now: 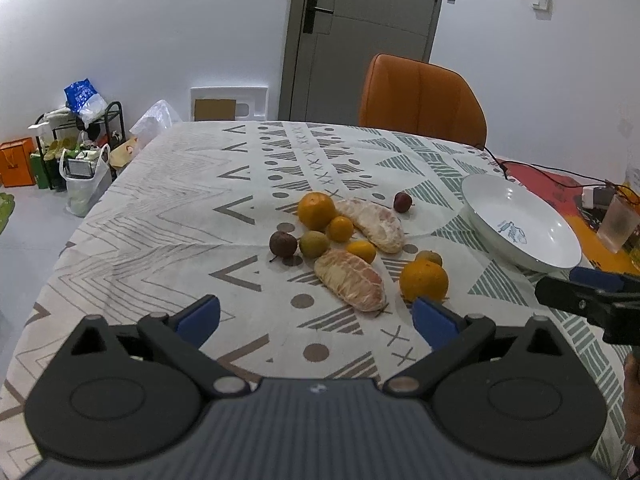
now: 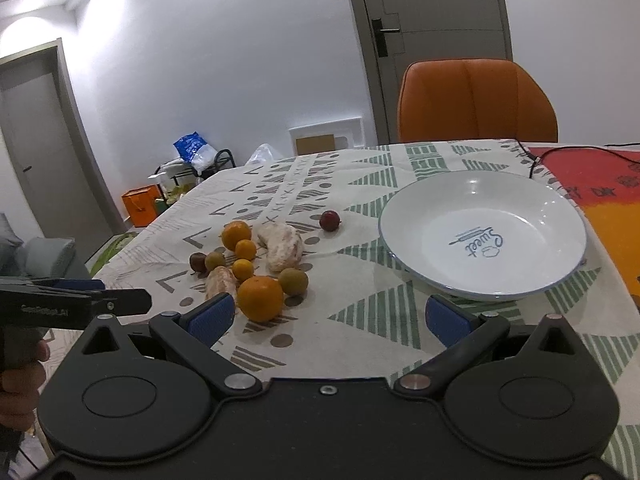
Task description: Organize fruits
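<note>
left tongs [image 1: 316, 320] wide open, nothing between the blue pads, hovering over the patterned tablecloth [image 1: 160, 216] at the near edge of the surface. right tongs [image 2: 330, 316] also wide open and empty, held just beside the left ones; each shows at the edge of the other's view.

fruit cluster sits ahead of the left tongs, slightly right of centre. nearest: a peeled pomelo segment [image 1: 351, 280] and a big orange [image 1: 424, 280], the orange just past the right pad. a small greenish citrus [image 1: 430, 257] sits touching behind that orange. further out: three small items in a row, a dark passion fruit [image 1: 283, 244], a second greenish fruit [image 1: 314, 243], a small tangerine [image 1: 361, 251]. behind them another small tangerine [image 1: 341, 229], a second large orange [image 1: 316, 211] and a second pomelo segment [image 1: 374, 224]. a red plum-like fruit [image 1: 403, 201] lies apart, toward the far right.

from the right tongs, the near orange [image 2: 261, 298] is just past the left pad, rest of the cluster beyond to the left.

white bowl [image 2: 404, 216], "sweet" printed inside, no fruit in it, sits ahead-right of the right tongs, well clear of the cluster.

orange chair [image 2: 476, 100] at the far side of the surface.
</note>
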Motion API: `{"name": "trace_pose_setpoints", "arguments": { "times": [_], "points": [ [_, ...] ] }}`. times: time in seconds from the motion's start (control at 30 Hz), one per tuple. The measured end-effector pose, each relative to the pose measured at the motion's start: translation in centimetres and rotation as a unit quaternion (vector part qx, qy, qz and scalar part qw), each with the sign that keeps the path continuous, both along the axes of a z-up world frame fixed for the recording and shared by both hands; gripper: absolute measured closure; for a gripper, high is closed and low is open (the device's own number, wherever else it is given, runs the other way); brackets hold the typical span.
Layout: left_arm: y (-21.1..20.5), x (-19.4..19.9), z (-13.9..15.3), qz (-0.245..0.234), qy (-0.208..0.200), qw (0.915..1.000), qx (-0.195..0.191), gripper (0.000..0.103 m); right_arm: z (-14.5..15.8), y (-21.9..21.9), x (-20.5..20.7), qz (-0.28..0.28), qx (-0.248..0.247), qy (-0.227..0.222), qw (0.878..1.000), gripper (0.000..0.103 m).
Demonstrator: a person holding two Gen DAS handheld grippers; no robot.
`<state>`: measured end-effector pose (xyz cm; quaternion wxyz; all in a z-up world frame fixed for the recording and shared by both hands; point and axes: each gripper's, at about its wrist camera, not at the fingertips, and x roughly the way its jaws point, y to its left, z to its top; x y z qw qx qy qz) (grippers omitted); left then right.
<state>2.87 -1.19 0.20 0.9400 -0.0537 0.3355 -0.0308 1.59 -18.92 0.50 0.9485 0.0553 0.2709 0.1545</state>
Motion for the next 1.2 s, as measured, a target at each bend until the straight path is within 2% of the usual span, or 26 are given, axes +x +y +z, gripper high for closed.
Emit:
{"name": "trace_pose_setpoints", "arguments": {
  "times": [0.23,0.3,0.43,0.53,0.8,0.97,1.13,1.2],
  "points": [
    [-0.1,1.1,-0.6,0.001,0.002,1.0000,-0.008,0.002,-0.4,0.4,0.7,0.016,0.004,-0.001,1.000,0.003],
    [-0.1,1.3,-0.7,0.003,0.001,0.9999,-0.010,0.005,-0.5,0.5,1.0,0.023,0.008,0.003,1.000,0.009],
    [0.1,1.6,-0.8,0.005,0.002,0.9999,-0.013,0.010,-0.9,0.9,1.6,0.036,0.013,0.012,0.999,0.014],
    [0.4,1.9,-1.1,0.007,0.005,0.9998,-0.018,0.015,-1.1,1.3,2.2,0.047,0.019,0.018,0.999,0.021],
    [1.3,2.8,-2.0,0.011,0.014,0.9995,-0.027,0.019,-2.0,2.8,3.8,0.070,0.028,0.040,0.996,0.041],
    [1.8,3.4,-2.4,0.013,0.017,0.9993,-0.031,0.021,-2.3,3.7,4.9,0.081,0.029,0.052,0.995,0.047],
    [2.3,3.9,-2.7,0.014,0.015,0.9993,-0.031,0.021,-2.9,4.4,5.8,0.084,0.026,0.064,0.994,0.048],
    [2.5,4.2,-2.9,0.013,0.018,0.9991,-0.036,0.021,-3.1,4.8,6.1,0.085,0.021,0.067,0.994,0.052]
  ]
}}
